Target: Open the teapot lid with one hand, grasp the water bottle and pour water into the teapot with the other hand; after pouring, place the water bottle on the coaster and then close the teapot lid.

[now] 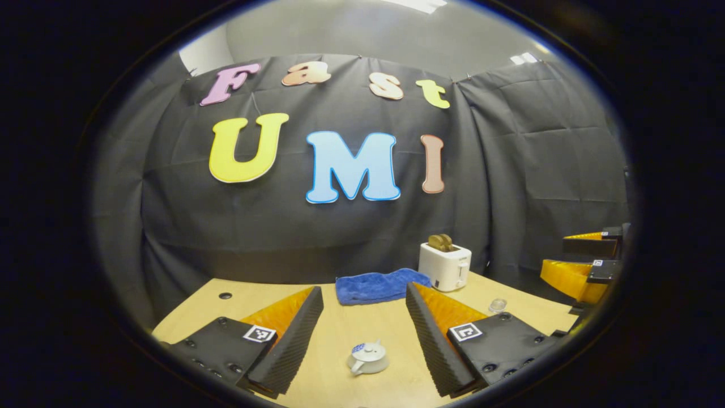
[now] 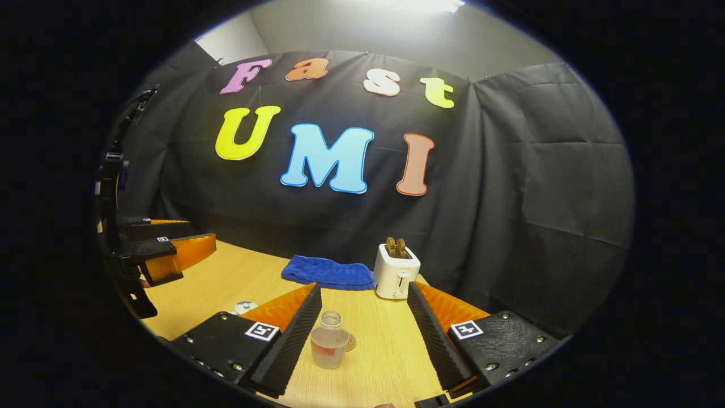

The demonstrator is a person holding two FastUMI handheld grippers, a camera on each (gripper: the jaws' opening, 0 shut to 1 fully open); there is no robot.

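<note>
A small white teapot (image 1: 368,358) with a blue-patterned lid sits on the wooden table (image 1: 340,328), low between the fingers of my left gripper (image 1: 363,294), which is open and holds nothing. In the right gripper view a clear water bottle (image 2: 329,340) stands between the fingers of my right gripper (image 2: 363,289), also open and not touching it. A round coaster (image 2: 351,342) lies just behind the bottle on its right. The teapot (image 2: 244,307) peeks out past the left finger. The bottle's top (image 1: 498,306) shows to the right in the left gripper view.
A white toaster (image 1: 444,265) with toast and a folded blue towel (image 1: 379,285) stand at the table's back edge by the black cloth wall. The right gripper (image 1: 558,252) hangs at the far right; the left gripper (image 2: 198,231) hangs at the far left.
</note>
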